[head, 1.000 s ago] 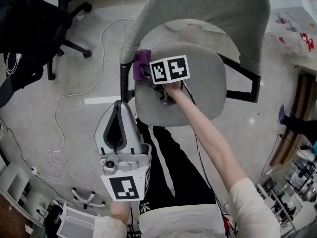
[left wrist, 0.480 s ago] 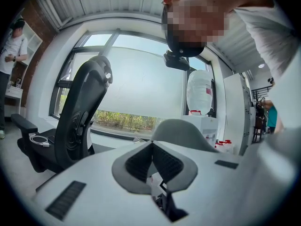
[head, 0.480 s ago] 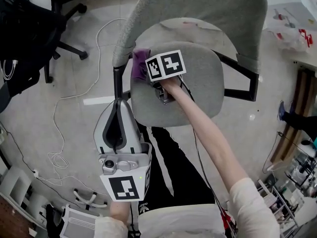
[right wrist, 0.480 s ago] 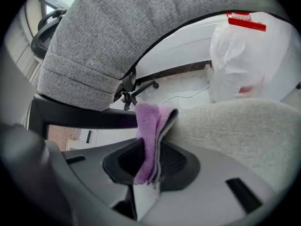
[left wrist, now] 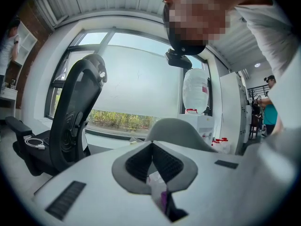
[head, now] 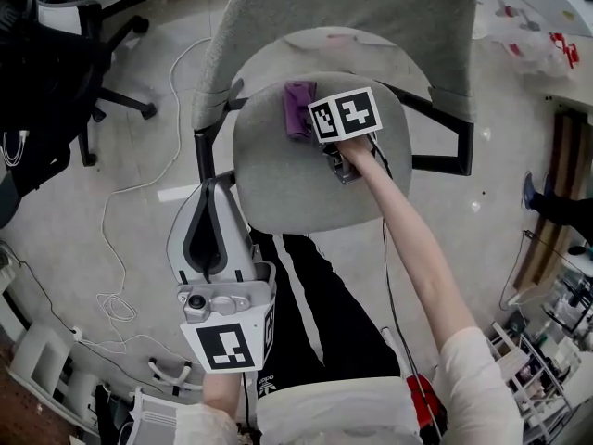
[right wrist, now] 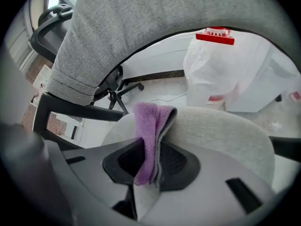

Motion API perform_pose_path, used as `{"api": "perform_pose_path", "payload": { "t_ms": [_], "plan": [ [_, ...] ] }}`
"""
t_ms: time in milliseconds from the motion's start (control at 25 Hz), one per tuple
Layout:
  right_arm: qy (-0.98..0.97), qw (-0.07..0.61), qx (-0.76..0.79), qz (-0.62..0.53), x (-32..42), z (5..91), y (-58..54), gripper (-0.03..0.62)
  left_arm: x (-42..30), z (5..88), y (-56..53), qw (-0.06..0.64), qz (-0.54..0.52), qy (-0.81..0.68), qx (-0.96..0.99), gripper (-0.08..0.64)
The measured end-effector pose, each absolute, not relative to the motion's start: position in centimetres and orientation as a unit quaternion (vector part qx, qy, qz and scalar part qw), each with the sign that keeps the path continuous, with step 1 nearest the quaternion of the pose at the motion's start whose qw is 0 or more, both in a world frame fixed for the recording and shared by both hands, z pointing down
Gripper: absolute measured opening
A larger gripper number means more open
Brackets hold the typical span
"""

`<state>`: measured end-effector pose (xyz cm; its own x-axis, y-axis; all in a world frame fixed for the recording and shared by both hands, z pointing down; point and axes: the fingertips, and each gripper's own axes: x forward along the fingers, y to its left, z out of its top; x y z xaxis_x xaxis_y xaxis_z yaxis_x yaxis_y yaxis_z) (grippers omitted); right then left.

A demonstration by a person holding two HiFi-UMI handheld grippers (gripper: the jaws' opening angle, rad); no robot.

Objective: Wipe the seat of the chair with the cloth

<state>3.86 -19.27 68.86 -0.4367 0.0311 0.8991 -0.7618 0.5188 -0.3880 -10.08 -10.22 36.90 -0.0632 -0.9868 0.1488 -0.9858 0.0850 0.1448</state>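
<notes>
The right gripper (right wrist: pixel 149 149) has its jaws clamped on a folded purple cloth (right wrist: pixel 148 124), which stands up between the dark pads and bends over at its top end. In the head view this gripper (head: pixel 315 120) sits under its marker cube, held by the person's right hand (head: pixel 357 158), with the cloth (head: pixel 298 108) lying on the rear part of the grey chair seat (head: pixel 278 184), a little left of centre and close to the backrest (head: pixel 352 17). The right gripper view shows the seat (right wrist: pixel 225 126) directly beyond the jaws and the curved grey backrest (right wrist: pixel 141 32) arching above it (a white plastic bag (right wrist: pixel 225 79) stands on the floor behind). The left gripper (left wrist: pixel 151 147) has its jaws together at the tips with nothing held between them; it hangs off the chair at the person's left side (head: pixel 214 193), just beside the seat's front left edge. A black office chair (head: pixel 56 54) stands well apart to the left, and a white cable (head: pixel 139 184) trails across the pale floor.
</notes>
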Motion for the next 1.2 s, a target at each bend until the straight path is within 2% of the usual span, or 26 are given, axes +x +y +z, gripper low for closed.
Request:
{"api": "perform_pose_path", "payload": {
  "t_ms": [560, 760, 1040, 1120, 1200],
  "plan": [
    [-0.683, 0.497, 0.361, 0.395, 19.4, 68.2, -24.9, 0.091, -7.8, 37.3, -10.7, 0.103, 0.022, -0.703, 0.703, 0.012],
    [-0.660, 0.526, 0.391, 0.367, 23.2, 67.9, -26.2, 0.091, -7.7, 37.6, -10.8, 0.101, 0.024, -0.699, 0.708, 0.012],
    [-0.629, 0.555, 0.437, 0.325, 25.8, 67.3, -26.9, 0.091, -8.5, 37.1, -10.2, 0.096, 0.022, -0.707, 0.700, 0.012],
    [-0.635, 0.542, 0.448, 0.319, 25.5, 66.0, -26.7, 0.091, -9.4, 36.7, -9.7, 0.090, 0.020, -0.712, 0.696, 0.012],
    [-0.673, 0.508, 0.423, 0.332, 22.0, 63.9, -25.0, 0.091, -10.8, 36.6, -9.0, 0.087, 0.021, -0.722, 0.686, 0.012]
  ]
}}
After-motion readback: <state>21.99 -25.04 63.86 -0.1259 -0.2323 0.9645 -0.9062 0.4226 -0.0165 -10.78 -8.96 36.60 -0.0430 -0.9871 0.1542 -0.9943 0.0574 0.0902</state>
